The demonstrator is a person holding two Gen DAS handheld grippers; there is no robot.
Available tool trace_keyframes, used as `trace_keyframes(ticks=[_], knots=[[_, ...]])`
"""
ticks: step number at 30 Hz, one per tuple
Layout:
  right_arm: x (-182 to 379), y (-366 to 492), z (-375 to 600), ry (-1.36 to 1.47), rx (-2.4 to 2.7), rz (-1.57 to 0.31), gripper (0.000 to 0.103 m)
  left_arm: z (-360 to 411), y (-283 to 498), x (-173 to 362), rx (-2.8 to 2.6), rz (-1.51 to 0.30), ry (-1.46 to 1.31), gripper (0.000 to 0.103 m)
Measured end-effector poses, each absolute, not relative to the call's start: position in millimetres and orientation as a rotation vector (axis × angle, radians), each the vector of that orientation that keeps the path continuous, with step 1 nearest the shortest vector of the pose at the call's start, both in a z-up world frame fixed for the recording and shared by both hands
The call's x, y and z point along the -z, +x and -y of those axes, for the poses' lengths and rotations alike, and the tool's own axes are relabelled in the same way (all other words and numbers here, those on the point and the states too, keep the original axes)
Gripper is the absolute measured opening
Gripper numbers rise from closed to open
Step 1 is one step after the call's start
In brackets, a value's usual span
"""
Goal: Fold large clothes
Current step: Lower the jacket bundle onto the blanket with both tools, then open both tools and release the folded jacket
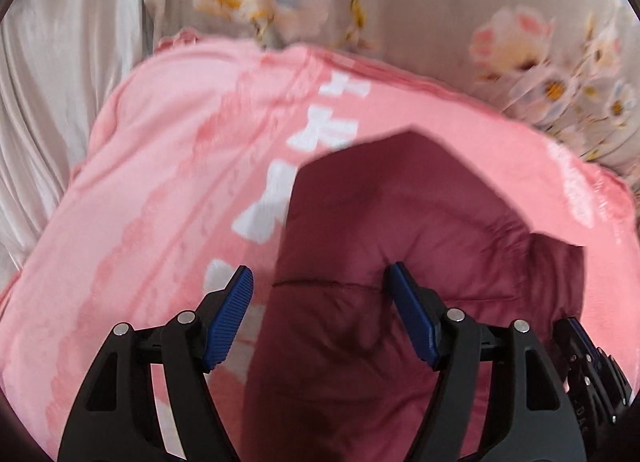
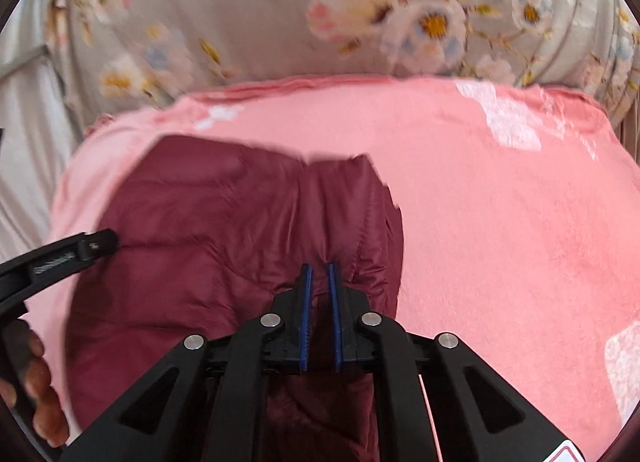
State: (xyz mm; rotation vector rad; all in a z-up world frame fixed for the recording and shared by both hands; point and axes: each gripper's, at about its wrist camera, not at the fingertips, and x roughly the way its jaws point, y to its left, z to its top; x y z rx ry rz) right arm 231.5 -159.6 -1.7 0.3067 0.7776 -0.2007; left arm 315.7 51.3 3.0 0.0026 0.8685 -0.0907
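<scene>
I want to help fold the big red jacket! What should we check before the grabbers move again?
1. Right gripper pinching the maroon jacket: ok, fabric sits between its pads.
2. Left gripper holding fabric: not ok, jaws wide open over the jacket.
3. Jacket resting on the pink blanket: ok.
4. Jacket lying flat: not ok, puffy and creased.
5. Sleeves tucked in: cannot tell.

Bed with floral grey sheet [image 2: 248, 2] as the supporting surface. A pink fleece blanket [image 2: 500, 222] with white bow motifs lies spread directly on it. On the blanket rests 1 maroon padded garment [image 2: 224, 222], partly folded. White fabric [image 1: 60, 82] borders the bed's left side.
</scene>
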Motion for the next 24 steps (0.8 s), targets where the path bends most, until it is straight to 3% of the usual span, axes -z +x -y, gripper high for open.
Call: trace_keyframes(ticks=[19, 24], knots=[[33.2, 237.7, 162.7, 0.269, 0.183, -0.772, 0.002, -43.3, 320.8, 48.8, 0.059, -0.822, 0.053, 0.077], [4.5, 201.5, 165.9, 0.296, 0.127, -0.764, 0.009, -47.1, 309.2, 37.8, 0.092, -0.829, 0.08, 0.075]])
